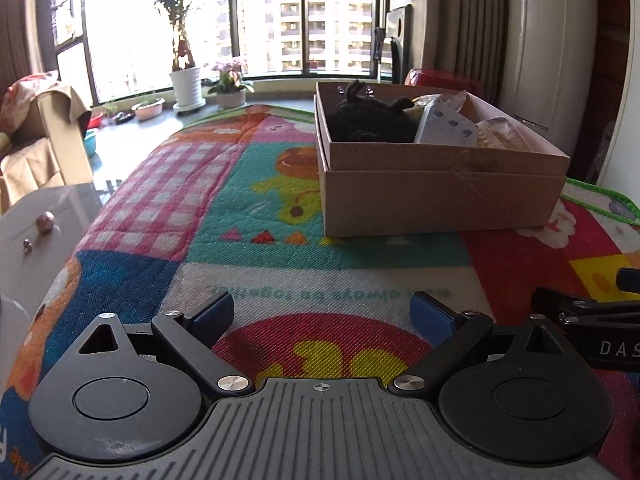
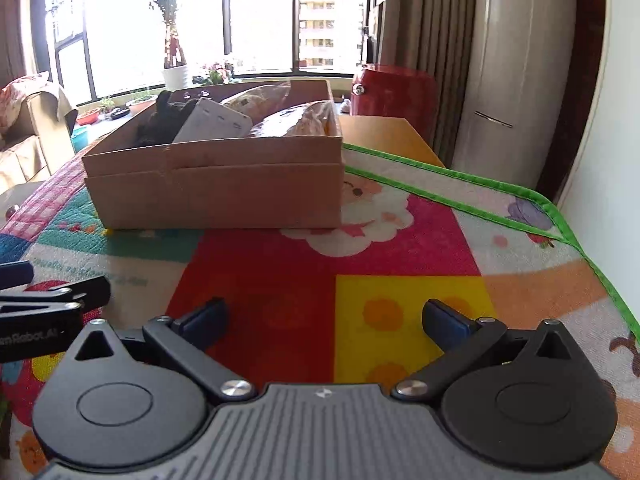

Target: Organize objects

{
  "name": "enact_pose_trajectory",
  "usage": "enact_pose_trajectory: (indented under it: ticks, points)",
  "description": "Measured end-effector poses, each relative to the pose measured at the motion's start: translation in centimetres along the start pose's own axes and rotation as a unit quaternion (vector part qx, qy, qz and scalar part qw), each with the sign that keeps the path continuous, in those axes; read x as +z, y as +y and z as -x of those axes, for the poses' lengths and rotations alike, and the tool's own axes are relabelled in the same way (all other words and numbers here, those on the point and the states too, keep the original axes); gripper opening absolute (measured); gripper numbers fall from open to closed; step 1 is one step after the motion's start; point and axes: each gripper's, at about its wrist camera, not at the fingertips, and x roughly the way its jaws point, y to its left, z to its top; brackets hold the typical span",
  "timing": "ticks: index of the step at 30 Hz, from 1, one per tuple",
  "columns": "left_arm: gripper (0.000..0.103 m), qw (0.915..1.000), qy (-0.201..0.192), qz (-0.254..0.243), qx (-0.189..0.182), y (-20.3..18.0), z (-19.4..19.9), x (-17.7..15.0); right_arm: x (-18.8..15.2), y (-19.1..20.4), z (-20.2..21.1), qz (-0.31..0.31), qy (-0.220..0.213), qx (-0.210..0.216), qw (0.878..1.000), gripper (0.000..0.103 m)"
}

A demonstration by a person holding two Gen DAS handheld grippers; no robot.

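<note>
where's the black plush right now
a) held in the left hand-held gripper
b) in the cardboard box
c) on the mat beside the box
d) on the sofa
b: the black plush lies inside the box, next to a white packet, while both hand-held grippers, left and right, are open and empty over the mat.

Blown-out window (image 1: 128, 28) backlight, dim foreground, fisheye-bent edges

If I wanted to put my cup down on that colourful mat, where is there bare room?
The mat is bare between the box and the open left gripper, and along its checked left side. Bare too between the box and the green edge, ahead of the open right gripper. Inside the box is crowded.
</note>
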Motion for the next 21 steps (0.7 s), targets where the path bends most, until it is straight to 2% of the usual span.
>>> enact_pose_trajectory:
  ticks: [12, 21]
  points:
    - [0.098, 1.0000, 0.000, 0.004, -0.009, 0.1, 0.4, -0.2, 0.1, 0.1, -0.1, 0.000, -0.003, 0.002, 1.000, 0.103]
    - [0.098, 0.9999, 0.002, 0.000, -0.014, -0.9, 2.8, -1.8, -0.8, -0.5, 1.4, 0.004, -0.002, 0.012, 1.000, 0.103]
